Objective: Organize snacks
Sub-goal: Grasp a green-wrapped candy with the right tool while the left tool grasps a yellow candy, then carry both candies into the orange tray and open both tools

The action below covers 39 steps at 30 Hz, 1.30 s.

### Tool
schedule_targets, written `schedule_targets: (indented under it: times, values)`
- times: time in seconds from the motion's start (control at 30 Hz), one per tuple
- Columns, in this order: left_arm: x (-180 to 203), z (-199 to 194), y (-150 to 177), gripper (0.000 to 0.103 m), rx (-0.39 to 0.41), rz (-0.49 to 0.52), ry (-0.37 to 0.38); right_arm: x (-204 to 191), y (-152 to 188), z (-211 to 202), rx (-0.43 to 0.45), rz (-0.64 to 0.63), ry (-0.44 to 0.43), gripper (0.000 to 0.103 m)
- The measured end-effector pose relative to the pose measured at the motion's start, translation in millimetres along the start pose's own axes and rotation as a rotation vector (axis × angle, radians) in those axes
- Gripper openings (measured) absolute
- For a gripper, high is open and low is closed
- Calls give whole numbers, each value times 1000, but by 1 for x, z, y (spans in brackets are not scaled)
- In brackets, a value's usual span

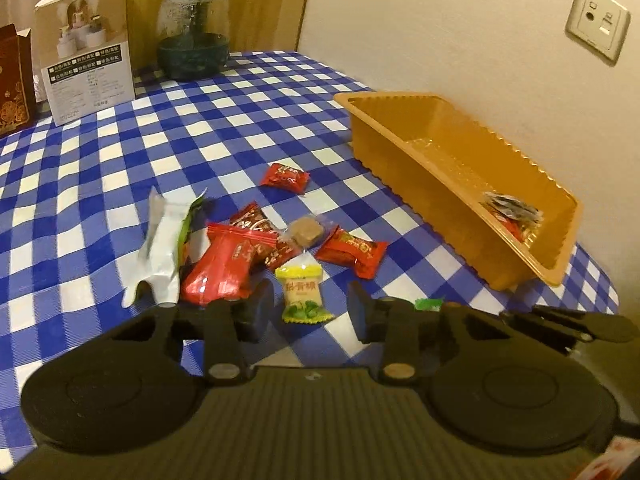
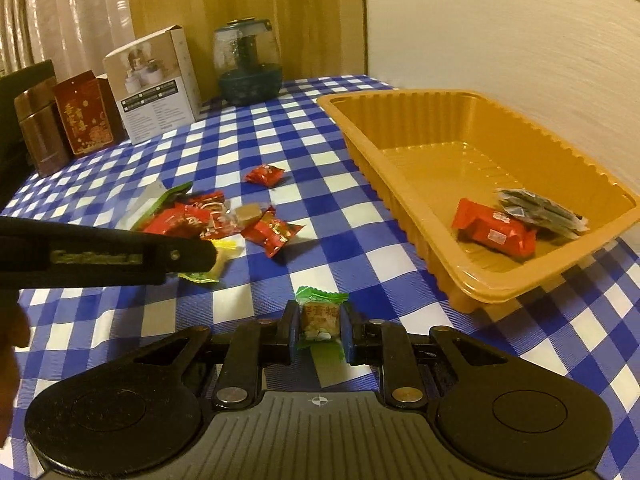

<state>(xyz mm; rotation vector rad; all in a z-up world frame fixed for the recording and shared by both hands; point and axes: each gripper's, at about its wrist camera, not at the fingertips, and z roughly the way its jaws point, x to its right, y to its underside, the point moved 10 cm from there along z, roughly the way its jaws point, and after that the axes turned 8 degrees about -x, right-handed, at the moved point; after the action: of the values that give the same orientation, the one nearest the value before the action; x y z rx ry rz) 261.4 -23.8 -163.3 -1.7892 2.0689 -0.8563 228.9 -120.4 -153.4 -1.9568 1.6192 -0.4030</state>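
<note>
My left gripper (image 1: 310, 305) hangs low over the checked cloth, open, with a yellow-green candy (image 1: 303, 294) lying between its fingers; a gap shows beside the right pad. Just beyond lies a loose pile of red packets (image 1: 224, 268), a brown cube sweet (image 1: 306, 232) and a white-green wrapper (image 1: 164, 240). My right gripper (image 2: 319, 320) is shut on a green-wrapped candy (image 2: 320, 300), held slightly above the table. To its right stands the orange tray (image 2: 400, 128), which holds a red packet (image 2: 494, 232) and dark packets (image 2: 540, 210).
At the table's back stand a glass jar (image 2: 248, 68), a white box (image 2: 156, 84), a red box (image 2: 86, 116) and a brown canister (image 2: 40, 132). The tray sits against the wall. A single red packet (image 2: 264, 174) lies apart from the pile.
</note>
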Motion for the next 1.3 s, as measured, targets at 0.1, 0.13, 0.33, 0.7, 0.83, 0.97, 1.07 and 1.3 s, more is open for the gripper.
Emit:
schedule_targets:
  times: [0.1, 0.13, 0.33, 0.7, 0.83, 0.97, 1.07, 1.3]
  values:
    - [2, 12, -1, 30, -15, 14, -26, 2, 1, 0, 2, 0, 4, 22]
    - [3, 15, -1, 26, -20, 19, -38, 2, 0, 0, 3, 2, 5, 22]
    - [2, 24, 3, 22, -43, 62, -109, 3, 0, 0, 2, 8, 3, 22]
    - [0, 18, 7, 20, -59, 36, -106, 2, -1, -3, 1, 13, -14, 22]
    - [1, 6, 8, 20, -53, -4, -79, 0, -2, -7, 3, 10, -27, 22]
    - [5, -9, 10, 20, -32, -5, -82, -3, -3, -15, 17, -8, -35, 22]
    - [8, -21, 9, 20, -7, -9, -78, -5, -5, -23, 29, -20, -42, 22]
    - [13, -36, 1, 20, 29, -14, -78, -5, -15, -42, 68, -38, -52, 22]
